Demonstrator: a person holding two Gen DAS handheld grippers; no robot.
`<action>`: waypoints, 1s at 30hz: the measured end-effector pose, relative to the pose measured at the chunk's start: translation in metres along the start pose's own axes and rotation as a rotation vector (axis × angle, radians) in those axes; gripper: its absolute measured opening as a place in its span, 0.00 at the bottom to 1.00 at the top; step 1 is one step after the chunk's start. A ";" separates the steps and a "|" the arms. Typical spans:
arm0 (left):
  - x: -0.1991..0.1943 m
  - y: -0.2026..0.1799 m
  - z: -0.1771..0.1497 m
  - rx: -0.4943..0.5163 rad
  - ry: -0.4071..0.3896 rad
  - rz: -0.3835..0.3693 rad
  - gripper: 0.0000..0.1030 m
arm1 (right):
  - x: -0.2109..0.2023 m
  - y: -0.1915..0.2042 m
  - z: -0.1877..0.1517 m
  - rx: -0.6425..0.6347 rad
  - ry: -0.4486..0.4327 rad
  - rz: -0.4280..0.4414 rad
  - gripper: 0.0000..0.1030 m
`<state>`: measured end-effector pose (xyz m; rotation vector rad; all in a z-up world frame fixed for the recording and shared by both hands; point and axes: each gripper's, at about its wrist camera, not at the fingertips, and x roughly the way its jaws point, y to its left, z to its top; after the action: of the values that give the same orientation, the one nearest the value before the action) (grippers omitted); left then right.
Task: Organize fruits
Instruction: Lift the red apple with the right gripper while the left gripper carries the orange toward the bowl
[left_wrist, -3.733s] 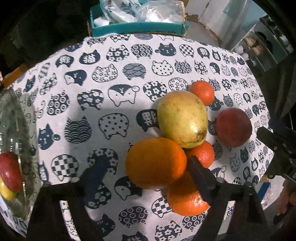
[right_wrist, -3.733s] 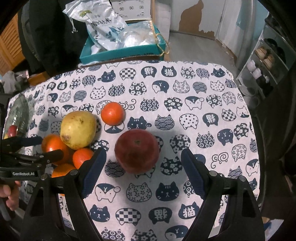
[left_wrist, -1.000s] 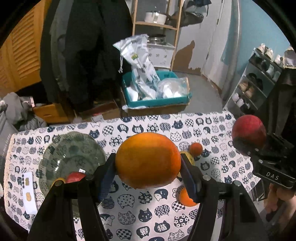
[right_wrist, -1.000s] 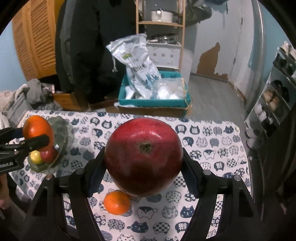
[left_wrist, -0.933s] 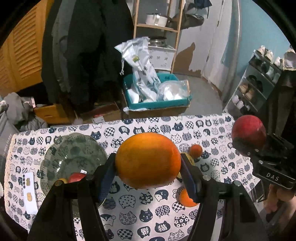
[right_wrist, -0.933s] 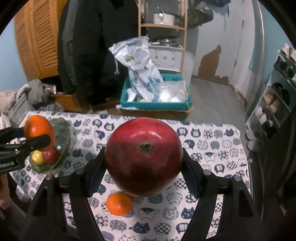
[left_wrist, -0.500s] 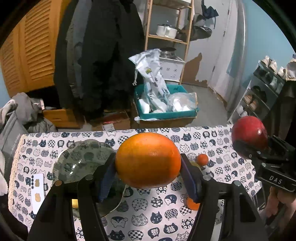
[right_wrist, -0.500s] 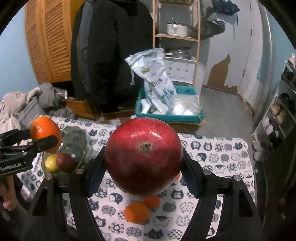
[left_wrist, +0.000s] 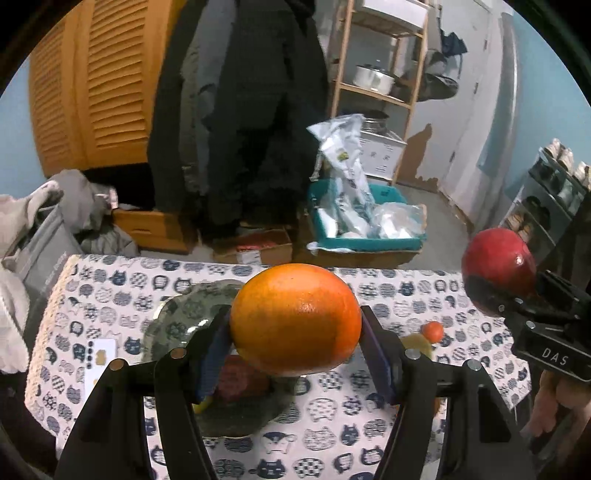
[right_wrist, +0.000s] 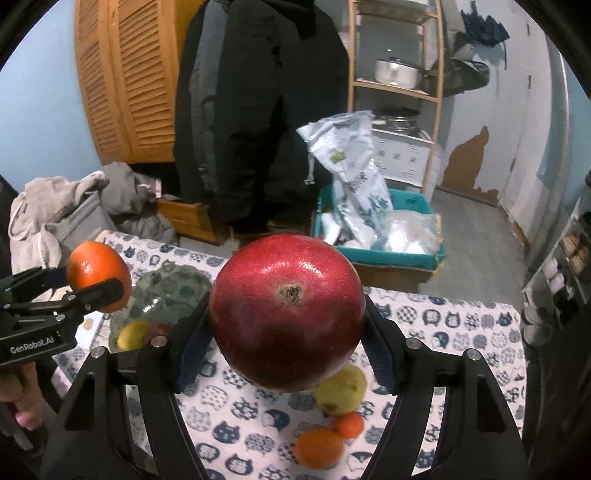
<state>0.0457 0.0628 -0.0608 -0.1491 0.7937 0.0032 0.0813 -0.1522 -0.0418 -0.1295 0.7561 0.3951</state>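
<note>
My left gripper (left_wrist: 295, 350) is shut on a large orange (left_wrist: 295, 319) and holds it high above the grey-green glass plate (left_wrist: 177, 317). The plate holds a red fruit (left_wrist: 240, 380) and a small yellow fruit (right_wrist: 132, 334). My right gripper (right_wrist: 288, 339) is shut on a big red apple (right_wrist: 287, 312), raised above the table to the right of the plate. In the right wrist view the left gripper (right_wrist: 85, 291) and its orange (right_wrist: 98, 275) show at the left. On the cat-print cloth (right_wrist: 461, 321) lie a yellow-green fruit (right_wrist: 341, 389), a small tangerine (right_wrist: 349, 424) and an orange (right_wrist: 319, 446).
A white card (left_wrist: 99, 354) lies left of the plate. Behind the table stand a teal box of bags (right_wrist: 380, 229), a dark coat (right_wrist: 258, 110), a wooden shelf (right_wrist: 399, 85) and louvred doors (right_wrist: 125, 81). Clothes (right_wrist: 74, 206) are piled at the left. A shoe rack (left_wrist: 554, 199) stands at the right.
Both grippers closed on their fruit and lifted them off the table. Over the last second they rose further and drifted left, so the orange is now over the plate.
</note>
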 end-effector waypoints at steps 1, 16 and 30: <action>0.000 0.007 0.000 -0.006 -0.002 0.016 0.66 | 0.003 0.005 0.002 -0.001 0.002 0.007 0.72; 0.010 0.078 -0.007 -0.095 0.015 0.106 0.66 | 0.049 0.068 0.023 -0.058 0.047 0.088 0.72; 0.055 0.118 -0.018 -0.153 0.110 0.150 0.66 | 0.107 0.110 0.023 -0.096 0.130 0.141 0.72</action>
<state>0.0649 0.1738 -0.1279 -0.2361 0.9131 0.1994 0.1231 -0.0129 -0.0967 -0.1943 0.8771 0.5612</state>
